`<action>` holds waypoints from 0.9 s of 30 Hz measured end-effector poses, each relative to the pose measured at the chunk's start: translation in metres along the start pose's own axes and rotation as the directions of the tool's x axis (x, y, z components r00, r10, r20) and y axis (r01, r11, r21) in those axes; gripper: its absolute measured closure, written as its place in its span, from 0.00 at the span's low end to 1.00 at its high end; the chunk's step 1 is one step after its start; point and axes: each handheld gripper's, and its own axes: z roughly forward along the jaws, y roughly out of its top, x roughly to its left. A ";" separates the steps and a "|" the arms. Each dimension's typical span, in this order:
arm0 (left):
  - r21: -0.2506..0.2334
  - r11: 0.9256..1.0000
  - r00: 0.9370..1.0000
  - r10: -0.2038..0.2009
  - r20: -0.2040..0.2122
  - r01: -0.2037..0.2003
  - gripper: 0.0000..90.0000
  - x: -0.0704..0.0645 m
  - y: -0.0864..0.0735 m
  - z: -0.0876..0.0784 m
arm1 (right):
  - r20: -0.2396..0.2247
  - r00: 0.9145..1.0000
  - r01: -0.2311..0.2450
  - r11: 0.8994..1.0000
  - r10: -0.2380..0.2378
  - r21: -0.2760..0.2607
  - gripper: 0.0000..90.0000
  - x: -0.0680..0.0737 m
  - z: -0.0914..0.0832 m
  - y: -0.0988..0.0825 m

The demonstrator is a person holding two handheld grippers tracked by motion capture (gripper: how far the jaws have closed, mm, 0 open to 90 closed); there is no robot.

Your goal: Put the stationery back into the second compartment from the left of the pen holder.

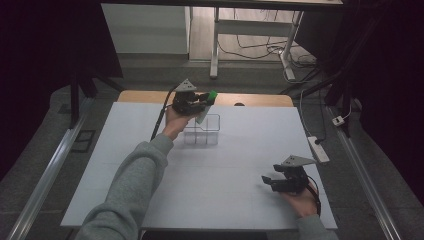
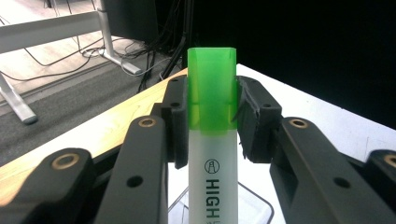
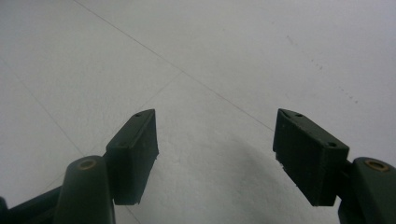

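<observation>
Left claw (image 1: 206, 100) (arm outstretched) grips highlighter (image 2: 212, 116) above clear organizer (image 1: 202, 131).

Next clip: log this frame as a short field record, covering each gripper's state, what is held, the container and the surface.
left gripper: shut on highlighter, above the container
highlighter: white body, green cap, clamped between the fingers at the cap's base
container: clear, with compartments, on the table's far half
right gripper: open, holding nothing, near the table's near right corner
table: white top
</observation>
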 end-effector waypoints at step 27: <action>0.098 0.995 1.000 0.025 0.018 -0.026 0.40 -0.006 -0.023 -0.033 | -0.003 1.000 0.003 1.000 -0.003 0.001 0.34 0.000 0.000 0.000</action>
